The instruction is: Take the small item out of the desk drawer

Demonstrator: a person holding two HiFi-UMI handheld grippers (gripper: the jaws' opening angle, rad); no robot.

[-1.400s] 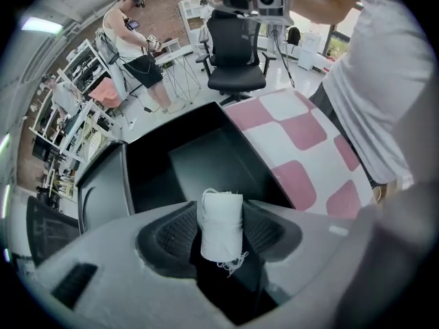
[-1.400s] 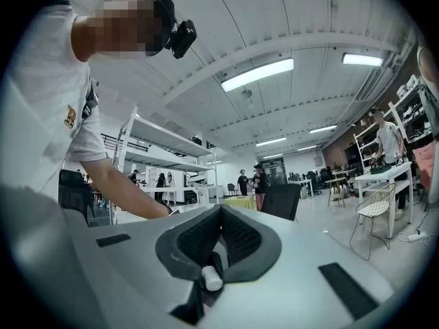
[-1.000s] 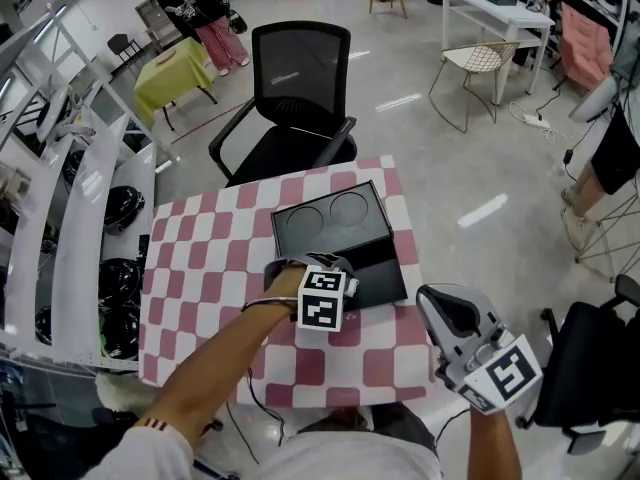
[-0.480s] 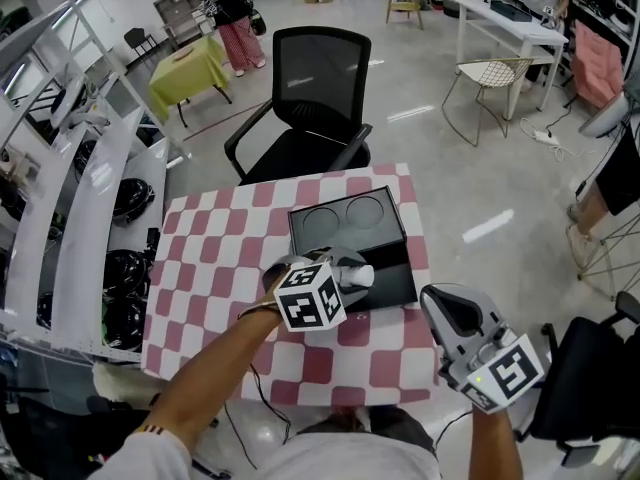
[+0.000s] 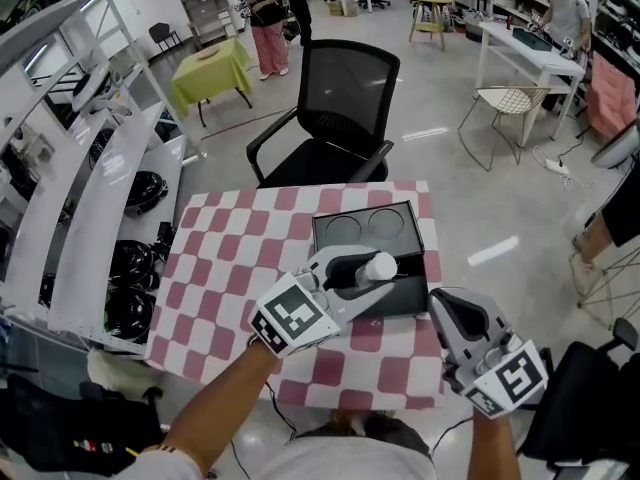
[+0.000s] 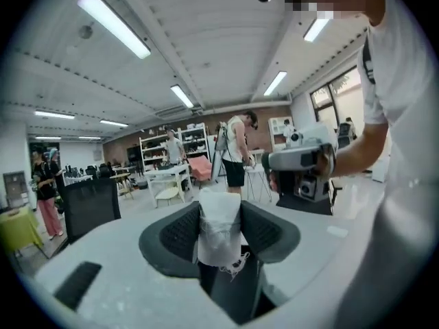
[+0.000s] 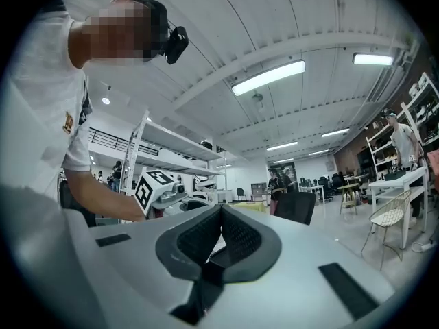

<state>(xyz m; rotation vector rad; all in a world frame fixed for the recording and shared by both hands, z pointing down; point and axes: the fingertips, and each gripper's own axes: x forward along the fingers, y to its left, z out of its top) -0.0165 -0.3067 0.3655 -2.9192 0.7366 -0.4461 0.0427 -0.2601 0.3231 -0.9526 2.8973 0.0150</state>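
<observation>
A black desk box [image 5: 365,230] with two round recesses on top stands on the pink-and-white checked table [image 5: 230,268]; its drawer [image 5: 405,293] is pulled out at the front. My left gripper [image 5: 372,268] is raised over the drawer, shut on a small white item [image 5: 379,265]. In the left gripper view the item [image 6: 219,225] stands upright between the two dark pads [image 6: 180,233], with loose threads at its lower edge. My right gripper [image 5: 447,306] hangs off the table's near right corner, jaws together with nothing between them [image 7: 219,214].
A black office chair [image 5: 335,108] stands behind the table. White shelving with black bowls [image 5: 135,268] runs along the left. A white desk and wire chair [image 5: 500,108] stand at the far right, and people stand in the background.
My left gripper has come up and to the right out of the drawer with the white item in its jaws. The right gripper has stayed where it was.
</observation>
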